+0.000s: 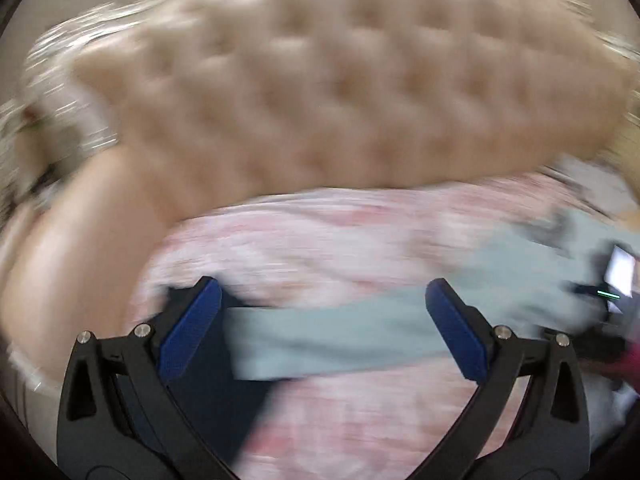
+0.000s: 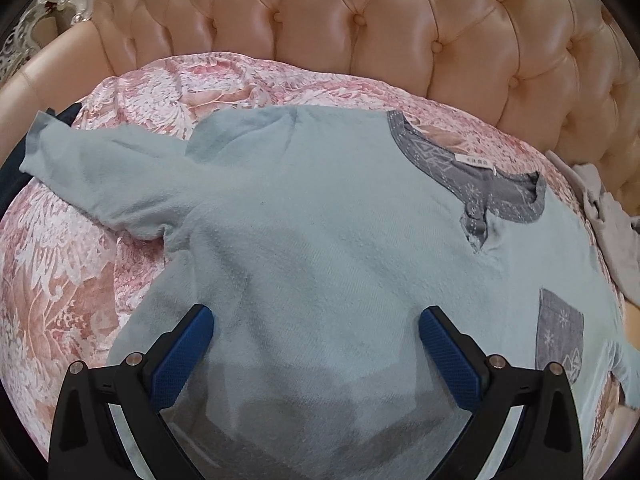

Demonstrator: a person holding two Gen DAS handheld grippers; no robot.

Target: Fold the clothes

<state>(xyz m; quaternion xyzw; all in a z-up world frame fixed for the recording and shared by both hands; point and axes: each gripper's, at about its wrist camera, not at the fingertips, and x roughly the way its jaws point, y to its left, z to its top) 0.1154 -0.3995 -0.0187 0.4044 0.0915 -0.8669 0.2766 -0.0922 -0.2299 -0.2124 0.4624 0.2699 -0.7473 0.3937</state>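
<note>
1. Currently the shirt [image 2: 304,216] lies flat on the pink cover [image 2: 60,280], spread ready for folding.
2. I keep the right gripper [image 2: 316,344] spread above its body.
3. My left gripper [image 1: 324,312] stands spread over the sleeve [image 1: 328,332], pinching nothing.

A small white label [image 2: 476,161] sits inside the grey neckline of the light blue top [image 2: 320,240]; its print is too small to read. No other text shows.
</note>
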